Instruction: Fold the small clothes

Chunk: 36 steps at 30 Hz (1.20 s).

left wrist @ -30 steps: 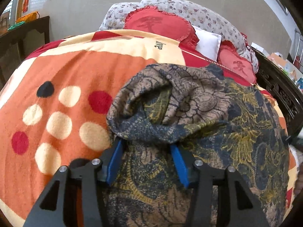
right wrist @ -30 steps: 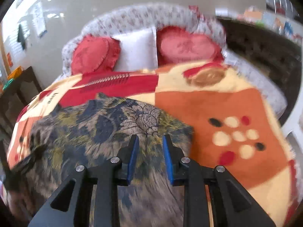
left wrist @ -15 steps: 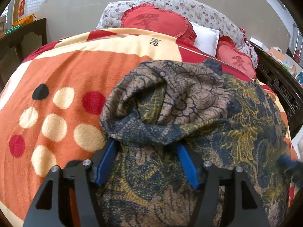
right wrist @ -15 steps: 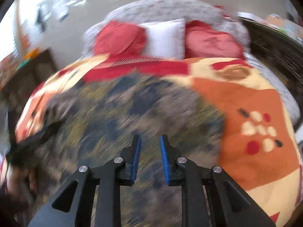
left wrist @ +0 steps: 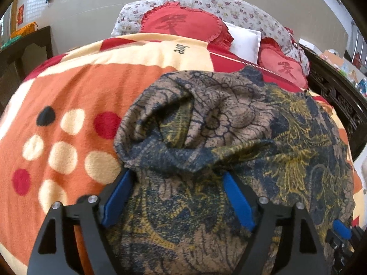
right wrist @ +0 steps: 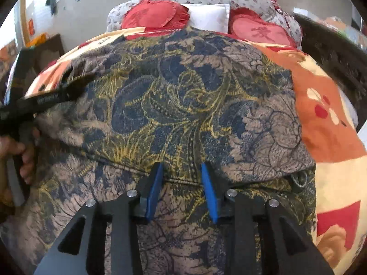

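Patterned garment (left wrist: 229,137), brown, navy and yellow floral print, lies on bed atop orange spotted blanket (left wrist: 68,114), mid-bed, folded over on itself. Left gripper (left wrist: 176,176): fingers (left wrist: 117,197) wide apart and opening, folded edge of garment between them, pads not pressing it. Right gripper (right wrist: 181,171): fingers (right wrist: 154,190) apart, opening, tips at garment's fold edge, cloth between, no clamp. Red cushions (left wrist: 181,23) and white pillow (left wrist: 245,41) at head of bed.

Garment (left wrist: 229,137) on blanket (left wrist: 68,105); pillows (left wrist: 183,23) behind, at bedhead.
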{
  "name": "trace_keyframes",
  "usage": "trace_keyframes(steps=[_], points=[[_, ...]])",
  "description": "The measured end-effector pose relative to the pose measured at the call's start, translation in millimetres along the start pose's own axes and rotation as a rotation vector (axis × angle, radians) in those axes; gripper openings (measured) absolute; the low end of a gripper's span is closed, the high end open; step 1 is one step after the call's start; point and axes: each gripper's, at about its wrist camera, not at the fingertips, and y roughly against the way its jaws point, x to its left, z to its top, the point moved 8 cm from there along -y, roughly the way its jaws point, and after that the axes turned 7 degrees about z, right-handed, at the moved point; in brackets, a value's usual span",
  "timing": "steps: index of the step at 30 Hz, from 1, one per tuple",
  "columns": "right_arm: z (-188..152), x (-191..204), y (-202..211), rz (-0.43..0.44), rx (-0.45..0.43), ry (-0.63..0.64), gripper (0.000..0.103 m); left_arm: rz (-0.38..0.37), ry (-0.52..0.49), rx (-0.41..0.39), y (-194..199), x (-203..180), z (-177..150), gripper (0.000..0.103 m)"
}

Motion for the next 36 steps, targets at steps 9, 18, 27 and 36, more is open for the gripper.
trace_keyframes(steps=[9, 18, 27, 36], points=[[-2.9, 7.6, 4.5, -0.053, -0.021, 0.045, 0.043, -0.130, -0.122, -0.114, 88.2, -71.9, -19.4, 0.057], [1.6, 2.0, 1.4, -0.033, -0.020, 0.033, 0.043, -0.072, -0.173, 0.013, 35.2, -94.0, -59.6, 0.048], [-27.3, -3.2, 27.7, 0.048, 0.087, -0.027, 0.048, -0.053, -0.246, 0.122, 55.4, -81.9, -68.7, 0.073], [-148.8, -2.7, 128.5, 0.004, 0.172, 0.152, 0.069, -0.130, -0.329, 0.251, 121.8, 0.9, -162.8, 0.085]])
